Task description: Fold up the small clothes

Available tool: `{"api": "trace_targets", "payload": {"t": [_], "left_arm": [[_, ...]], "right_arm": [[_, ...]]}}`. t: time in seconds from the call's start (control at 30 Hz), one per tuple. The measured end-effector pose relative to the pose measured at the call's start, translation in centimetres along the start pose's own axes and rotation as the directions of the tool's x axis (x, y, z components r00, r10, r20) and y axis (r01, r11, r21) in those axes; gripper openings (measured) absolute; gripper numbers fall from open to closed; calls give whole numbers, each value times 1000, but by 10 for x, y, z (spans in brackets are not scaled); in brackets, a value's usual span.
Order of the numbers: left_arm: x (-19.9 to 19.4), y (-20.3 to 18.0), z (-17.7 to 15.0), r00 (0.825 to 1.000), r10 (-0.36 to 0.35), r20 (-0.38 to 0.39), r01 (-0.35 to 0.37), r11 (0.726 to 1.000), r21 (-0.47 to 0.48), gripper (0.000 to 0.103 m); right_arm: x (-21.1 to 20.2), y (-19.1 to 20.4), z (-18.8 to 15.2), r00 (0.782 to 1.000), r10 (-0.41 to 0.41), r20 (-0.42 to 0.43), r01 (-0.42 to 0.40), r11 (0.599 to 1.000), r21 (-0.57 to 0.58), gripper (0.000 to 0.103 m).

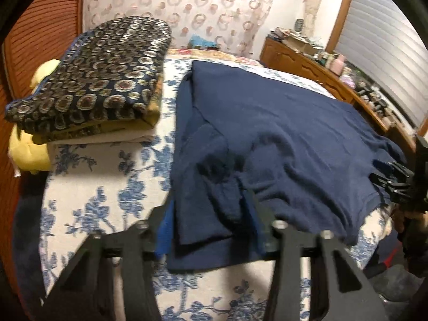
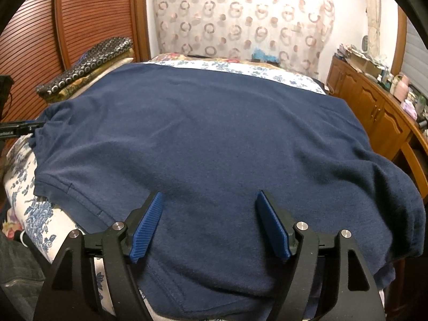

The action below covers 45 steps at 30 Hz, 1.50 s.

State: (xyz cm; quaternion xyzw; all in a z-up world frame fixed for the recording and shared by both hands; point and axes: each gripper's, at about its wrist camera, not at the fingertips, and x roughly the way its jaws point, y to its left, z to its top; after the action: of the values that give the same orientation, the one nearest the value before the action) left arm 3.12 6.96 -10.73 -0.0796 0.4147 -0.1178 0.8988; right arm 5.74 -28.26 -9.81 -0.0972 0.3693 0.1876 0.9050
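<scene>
at the far left, against the ribbed wooden doors (image 1: 40, 40), sits a folded stack (image 1: 93, 80) topped by a dark cloth patterned with rings, with yellow fabric (image 1: 26, 147) poking out underneath. it rests on the bed (image 1: 93, 187), whose cover is white with blue flowers.

just right of the stack lies the navy shirt (image 1: 281, 133), spread flat across the bed, its far edge straight and its near edge reaching the bed's front. its left side is folded inward, and a bunched ridge of that cloth runs down toward the left gripper (image 1: 211, 214). the blue-padded fingers (image 1: 165, 230) stand on either side of this ridge and appear to pinch it, so the left gripper is grasping the shirt's near-left part.

further right, in the right wrist view, the right gripper (image 2: 207, 224) hovers over the shirt's (image 2: 214, 133) near hem. its fingers (image 2: 147, 227) are spread wide, released, with flat cloth lying between and below them but nothing clamped.

at the far right a wooden cabinet (image 2: 374, 112) runs along the wall, its top crowded with small items, beside a window blind (image 1: 388, 40). a curtain (image 2: 240, 13) printed with circles hangs behind the bed.
</scene>
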Motion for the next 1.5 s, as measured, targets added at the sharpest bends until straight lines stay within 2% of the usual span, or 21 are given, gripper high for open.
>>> {"api": "trace_targets", "payload": {"t": [0.07,0.1,0.13,0.3,0.4,0.5,0.67,0.87,0.97,1.07,1.17,1.2,1.23,1.33,1.43,1.5], "left_arm": [[1,-1,2,999,-41,-14,41,999,-2,20],[0,-2,3,999,-48,-12,48,999,-1,8],[-2,-4,5,999,-43,-2,43,999,5,5],[-27,-31,27,986,-131,101,125,990,57,4],[-37,-56,47,976,-170,138,156,982,109,4],[-38,-83,70,964,-218,153,192,967,169,4],[-30,-130,101,946,-294,140,249,930,272,3],[-17,-205,129,920,-383,83,325,864,385,3],[-18,-238,140,906,-420,60,356,831,428,3],[-17,-267,148,895,-445,32,386,809,444,4],[-8,-280,149,887,-462,-28,424,785,451,21],[-5,-280,148,885,-464,-38,429,781,455,33],[-4,-279,146,889,-457,-36,421,781,462,40],[-5,-274,140,899,-437,-30,400,791,463,48],[-2,-264,136,915,-404,-10,365,815,451,55],[1,-251,136,922,-387,-3,349,830,435,55]], "right_arm": [[0,0,0,1000,2,3,-2,1000,0,75],[0,-1,0,1000,3,4,-3,1000,-1,75],[0,-1,0,1000,4,4,-4,1000,-2,75],[-1,-1,0,1000,18,-2,-18,1000,-4,74],[-10,-13,1,999,39,1,-39,999,34,73],[-27,-26,1,999,21,26,-22,998,62,73],[-62,-52,-5,997,-56,60,51,995,84,73],[-102,-86,-11,986,-129,106,114,984,137,73],[-113,-99,-13,981,-155,119,135,978,157,73],[-119,-106,-13,978,-163,129,140,975,171,73],[-122,-107,-13,978,-160,136,135,975,178,73],[-122,-108,-14,978,-156,137,130,975,178,73],[-122,-108,-14,979,-153,137,128,976,178,73],[-116,-108,-10,981,-143,134,120,978,169,73],[-109,-103,-3,982,-130,136,109,982,152,73],[-103,-99,4,983,-117,138,98,986,137,73]]}}
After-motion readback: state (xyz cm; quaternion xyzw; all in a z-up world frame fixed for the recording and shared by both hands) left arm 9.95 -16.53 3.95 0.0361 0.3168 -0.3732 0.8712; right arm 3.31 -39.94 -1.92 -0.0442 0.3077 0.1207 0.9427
